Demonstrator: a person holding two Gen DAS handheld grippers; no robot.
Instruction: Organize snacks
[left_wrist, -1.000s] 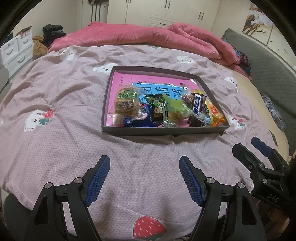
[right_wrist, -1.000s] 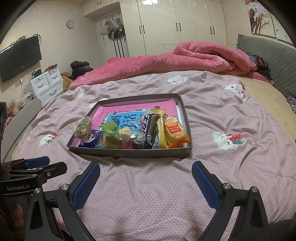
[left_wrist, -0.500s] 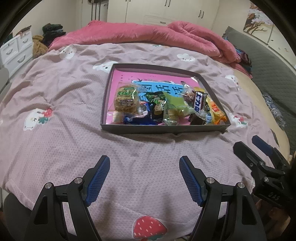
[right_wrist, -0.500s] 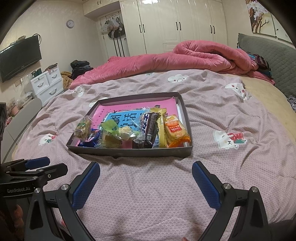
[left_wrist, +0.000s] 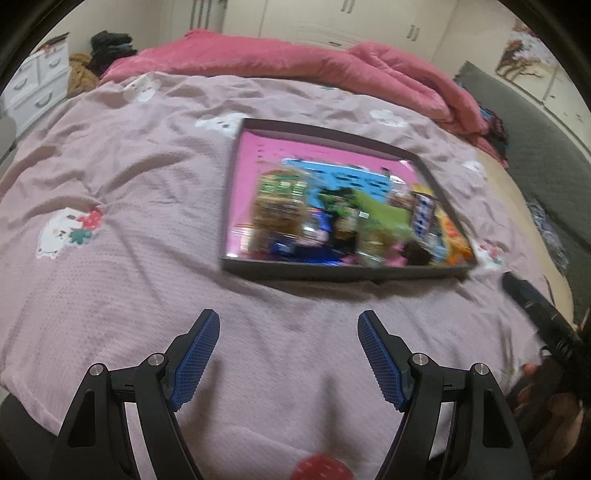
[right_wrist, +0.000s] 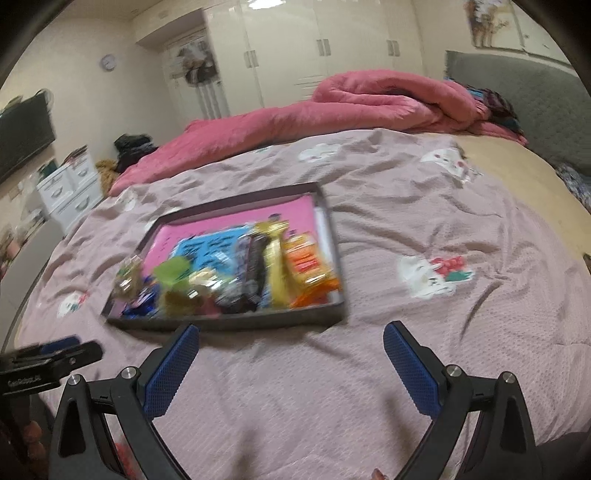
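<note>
A dark shallow tray (left_wrist: 332, 271) with a pink floor lies on the bed, and it also shows in the right wrist view (right_wrist: 229, 323). Several wrapped snacks (left_wrist: 343, 221) are piled along its near side; in the right wrist view the snacks (right_wrist: 258, 273) include an orange pack and a dark bar. Both views are blurred. My left gripper (left_wrist: 288, 332) is open and empty, a short way in front of the tray. My right gripper (right_wrist: 291, 347) is open and empty, just before the tray's near right corner.
The tray rests on a mauve bedspread (left_wrist: 122, 258) with cartoon prints. A rolled pink quilt (right_wrist: 369, 103) lies at the far side. A grey headboard (right_wrist: 517, 92) stands to the right. White drawers (right_wrist: 70, 192) stand left of the bed.
Both grippers have moved forward toward the tray, which looks larger and nearer in both views. The right gripper has swung to the right. Both stay open.
</note>
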